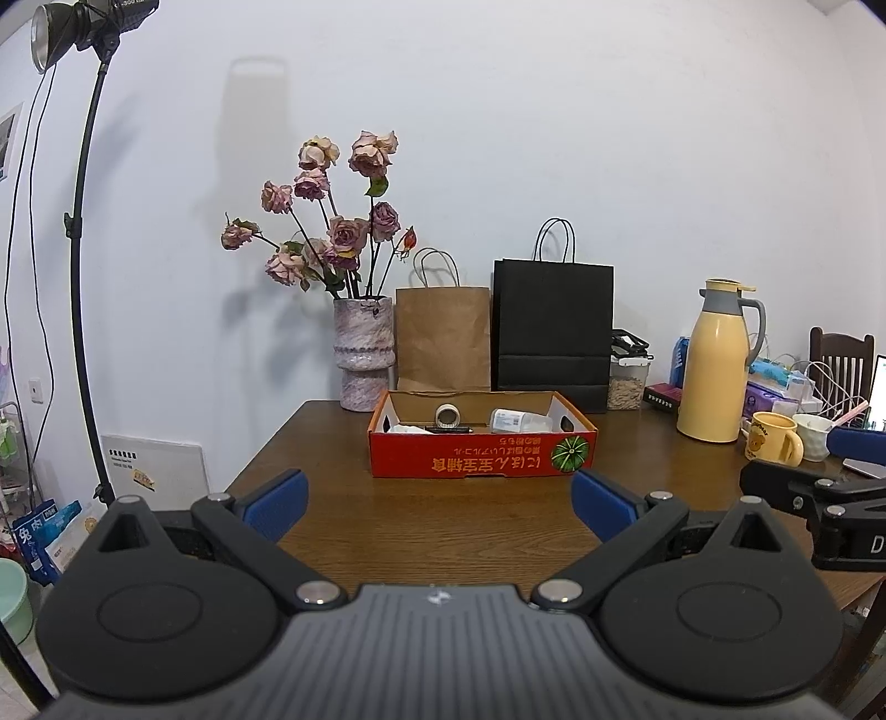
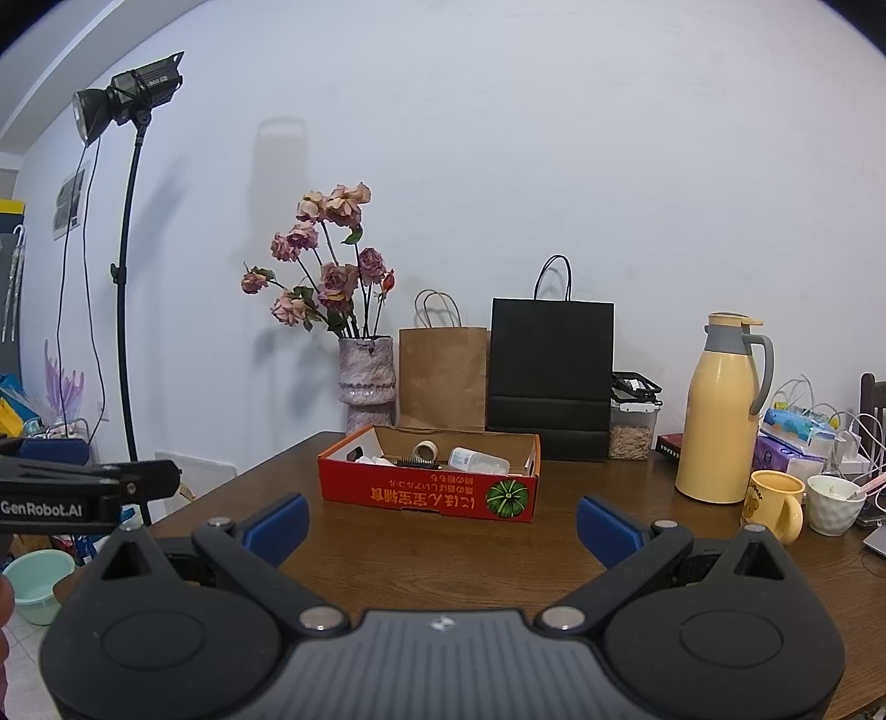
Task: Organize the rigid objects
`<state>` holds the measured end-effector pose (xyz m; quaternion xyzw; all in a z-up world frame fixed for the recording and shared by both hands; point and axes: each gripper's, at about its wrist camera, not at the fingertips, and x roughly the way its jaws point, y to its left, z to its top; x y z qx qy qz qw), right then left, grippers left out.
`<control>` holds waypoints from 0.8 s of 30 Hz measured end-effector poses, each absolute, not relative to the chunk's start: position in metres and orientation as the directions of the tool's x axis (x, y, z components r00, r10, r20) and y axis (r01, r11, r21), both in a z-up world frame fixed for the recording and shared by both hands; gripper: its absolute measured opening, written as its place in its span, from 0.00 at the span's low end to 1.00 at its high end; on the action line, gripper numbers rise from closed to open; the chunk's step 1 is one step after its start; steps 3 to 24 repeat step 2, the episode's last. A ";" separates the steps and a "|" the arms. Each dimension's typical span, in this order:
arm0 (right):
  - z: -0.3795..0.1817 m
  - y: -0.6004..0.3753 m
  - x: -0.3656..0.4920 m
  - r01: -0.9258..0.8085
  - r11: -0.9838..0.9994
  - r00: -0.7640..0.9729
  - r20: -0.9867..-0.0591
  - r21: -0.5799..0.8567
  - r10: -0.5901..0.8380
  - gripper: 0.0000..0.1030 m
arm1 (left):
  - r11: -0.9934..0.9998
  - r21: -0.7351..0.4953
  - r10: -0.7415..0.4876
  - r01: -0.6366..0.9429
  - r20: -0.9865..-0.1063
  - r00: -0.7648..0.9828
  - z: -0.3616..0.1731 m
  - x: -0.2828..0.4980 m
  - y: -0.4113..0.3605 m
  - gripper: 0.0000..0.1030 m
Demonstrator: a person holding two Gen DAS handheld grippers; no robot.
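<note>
Both my tongs, left [image 1: 440, 498] and right [image 2: 441, 518], spread, empty. Risk: reaching into box [image 1: 482, 462], knocking bottle [image 1: 512, 421] or shoving box toward vase [image 1: 364, 354].

The room is evenly bright with soft, cool light. A black studio lamp on a tall stand [image 1: 61, 30] leans in from the left; its straight pole bows with fisheye curve, and dark vignette clips the corners. Faint grey shadows of the dried pink roses [image 2: 326, 249] fall on the white wall [image 1: 609, 138]. The brown wooden table [image 2: 443, 554] shows little glare. Everything looks sharp.
</note>
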<state>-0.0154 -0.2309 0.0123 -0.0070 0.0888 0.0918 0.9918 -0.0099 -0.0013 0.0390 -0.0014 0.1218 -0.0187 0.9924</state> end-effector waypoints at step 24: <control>0.011 -0.230 -0.016 -0.184 0.983 0.967 -0.179 0.002 0.182 1.00 | 0.999 -0.007 -0.036 0.035 -0.243 0.969 0.039 -0.010 -0.001 1.00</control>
